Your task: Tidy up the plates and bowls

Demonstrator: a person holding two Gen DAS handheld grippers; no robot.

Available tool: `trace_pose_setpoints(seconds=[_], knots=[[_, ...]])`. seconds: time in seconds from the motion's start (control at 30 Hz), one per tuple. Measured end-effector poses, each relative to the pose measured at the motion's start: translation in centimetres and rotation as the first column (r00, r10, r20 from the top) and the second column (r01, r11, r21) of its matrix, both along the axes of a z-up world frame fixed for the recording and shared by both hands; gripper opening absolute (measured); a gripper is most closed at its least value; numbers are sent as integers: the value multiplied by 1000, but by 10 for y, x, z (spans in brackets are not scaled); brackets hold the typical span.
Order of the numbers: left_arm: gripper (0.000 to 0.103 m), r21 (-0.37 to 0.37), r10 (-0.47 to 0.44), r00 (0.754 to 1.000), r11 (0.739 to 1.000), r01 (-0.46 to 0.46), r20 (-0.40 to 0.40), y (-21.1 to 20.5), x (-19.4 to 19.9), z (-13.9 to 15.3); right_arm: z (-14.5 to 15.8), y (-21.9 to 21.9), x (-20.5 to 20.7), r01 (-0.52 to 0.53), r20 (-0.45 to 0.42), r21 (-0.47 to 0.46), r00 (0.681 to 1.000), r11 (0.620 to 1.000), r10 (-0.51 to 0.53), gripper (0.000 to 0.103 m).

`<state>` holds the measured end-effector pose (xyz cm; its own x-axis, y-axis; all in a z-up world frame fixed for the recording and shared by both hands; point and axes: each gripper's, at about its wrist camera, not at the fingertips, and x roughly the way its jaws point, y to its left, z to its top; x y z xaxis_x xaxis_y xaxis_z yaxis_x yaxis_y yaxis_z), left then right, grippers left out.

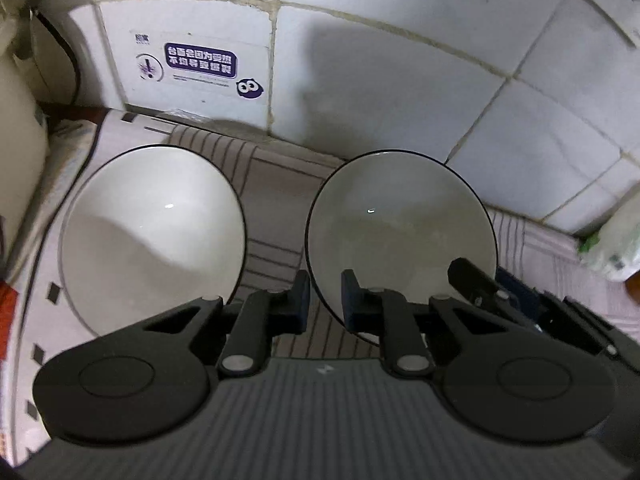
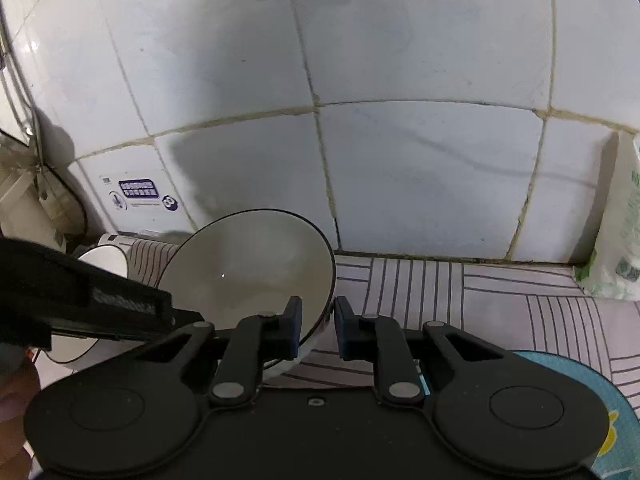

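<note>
A: Left wrist view: two bowls on the striped cloth. The left gripper straddles the near rim of the right bowl, fingers narrowly apart; the left bowl sits just beside it.

B: Right wrist view: the right gripper straddles that bowl's opposite rim, not visibly clamped.

A: Glazed, likely slippery and breakable; the thin rim seems the best hold.

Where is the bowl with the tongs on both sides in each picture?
Left wrist view: the gripped bowl sits right of centre, its near edge between the left tongs, beside the other bowl.
Right wrist view: it sits left of centre, its right edge between the right tongs.
Shared landmark: the purple sticker on the tiled wall.
</note>
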<state>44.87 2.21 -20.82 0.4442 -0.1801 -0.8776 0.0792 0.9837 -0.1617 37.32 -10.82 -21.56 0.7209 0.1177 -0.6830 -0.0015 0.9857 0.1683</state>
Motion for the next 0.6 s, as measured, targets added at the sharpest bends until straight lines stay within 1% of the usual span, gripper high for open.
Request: trace_pose_setpoints(seconds=[0.1, 0.13, 0.23, 0.33, 0.43, 0.47, 0.6], knots=[[15, -7, -2, 1000, 1000, 2, -2, 6, -9, 9, 2, -3, -4, 5, -23, 52, 1000, 999, -4, 21], [15, -4, -12, 1000, 1000, 12, -1, 7, -11, 13, 3, -3, -6, 3, -24, 56, 1000, 998, -2, 21], [15, 15, -42, 999, 999, 42, -6, 13, -16, 28, 10, -2, -18, -6, -17, 75, 1000, 997, 7, 21], [15, 6, -64, 998, 998, 64, -6, 19, -26, 44, 21, -3, -33, -2, -16, 121, 1000, 993, 4, 21], [15, 13, -82, 997, 997, 82, 2, 25, -40, 60, 33, -1, -47, 1, -7, 120, 1000, 993, 0, 21], [15, 17, -84, 996, 996, 84, 3, 26, -45, 64, 37, 0, -52, -2, -13, 122, 1000, 993, 3, 21], [15, 26, -105, 995, 994, 105, 2, 33, -65, 77, 48, -6, -69, 34, -48, 193, 999, 981, -25, 21]])
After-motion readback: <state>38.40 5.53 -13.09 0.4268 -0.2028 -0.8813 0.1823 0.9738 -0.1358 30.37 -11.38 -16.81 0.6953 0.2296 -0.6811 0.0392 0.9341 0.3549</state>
